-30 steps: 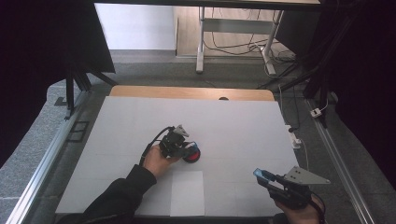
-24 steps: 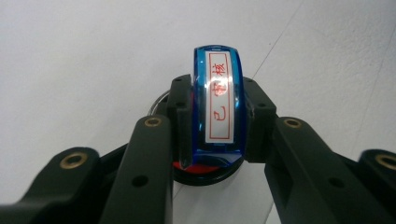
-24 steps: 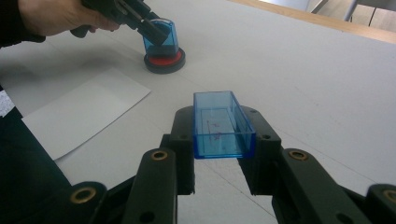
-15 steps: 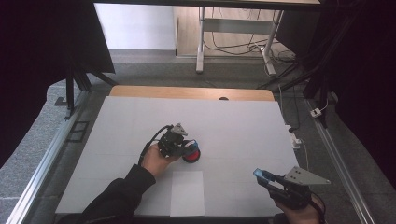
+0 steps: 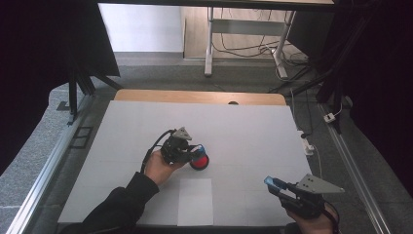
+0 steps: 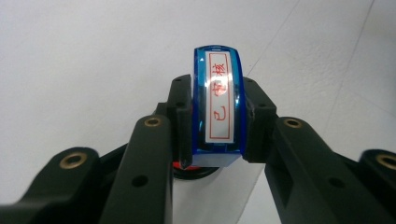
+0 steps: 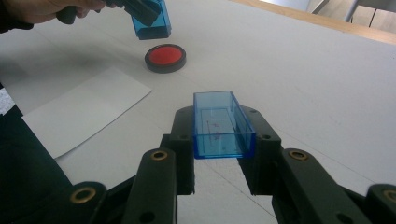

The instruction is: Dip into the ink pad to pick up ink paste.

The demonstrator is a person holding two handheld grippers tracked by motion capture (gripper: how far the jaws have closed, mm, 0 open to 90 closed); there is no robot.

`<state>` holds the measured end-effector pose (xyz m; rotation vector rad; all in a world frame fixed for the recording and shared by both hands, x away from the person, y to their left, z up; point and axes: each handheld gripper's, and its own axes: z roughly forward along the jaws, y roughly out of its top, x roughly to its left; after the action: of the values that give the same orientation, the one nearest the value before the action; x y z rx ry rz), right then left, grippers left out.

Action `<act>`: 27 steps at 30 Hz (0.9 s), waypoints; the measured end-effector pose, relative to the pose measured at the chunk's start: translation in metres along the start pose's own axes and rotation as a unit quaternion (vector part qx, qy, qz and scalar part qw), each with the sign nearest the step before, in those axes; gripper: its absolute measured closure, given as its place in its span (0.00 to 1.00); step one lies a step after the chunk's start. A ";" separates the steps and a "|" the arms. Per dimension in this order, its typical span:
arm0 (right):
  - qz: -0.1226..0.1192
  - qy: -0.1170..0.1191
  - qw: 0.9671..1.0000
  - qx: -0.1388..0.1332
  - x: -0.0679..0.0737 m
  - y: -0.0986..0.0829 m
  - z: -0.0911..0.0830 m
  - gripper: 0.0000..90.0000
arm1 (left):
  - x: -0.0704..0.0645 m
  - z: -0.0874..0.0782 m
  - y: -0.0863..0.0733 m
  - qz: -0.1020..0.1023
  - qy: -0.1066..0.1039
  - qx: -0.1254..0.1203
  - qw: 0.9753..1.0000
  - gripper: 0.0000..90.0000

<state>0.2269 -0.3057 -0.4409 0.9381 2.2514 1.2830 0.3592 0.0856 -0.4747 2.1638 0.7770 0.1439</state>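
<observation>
A blue stamp (image 6: 218, 102) with a white label and red characters is clamped between the jaws of my left gripper (image 6: 217, 126). In the high view the left gripper (image 5: 194, 150) holds the stamp (image 5: 198, 147) just over a round red ink pad (image 5: 199, 161) at the table's middle. The right gripper view shows the stamp (image 7: 150, 18) raised clear of the pad (image 7: 165, 56). My right gripper (image 7: 219, 140) is shut on a clear blue rectangular cap (image 7: 222, 123), open side up, near the front right of the table (image 5: 272, 184).
A small white sheet of paper (image 5: 195, 201) lies flat near the front edge, just in front of the ink pad. The white table cover (image 5: 253, 131) ends at a wooden strip (image 5: 195, 96) at the back. Metal rails run along both sides.
</observation>
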 end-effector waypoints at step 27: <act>-0.003 0.002 1.000 -0.002 0.001 0.000 0.000 0.76 | -0.020 -0.039 -0.001 0.002 -0.033 -0.034 0.999 0.77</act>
<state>0.2266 -0.3050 -0.4405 0.9266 2.2524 1.2888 0.3288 0.1004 -0.4468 2.0953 0.7212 0.0985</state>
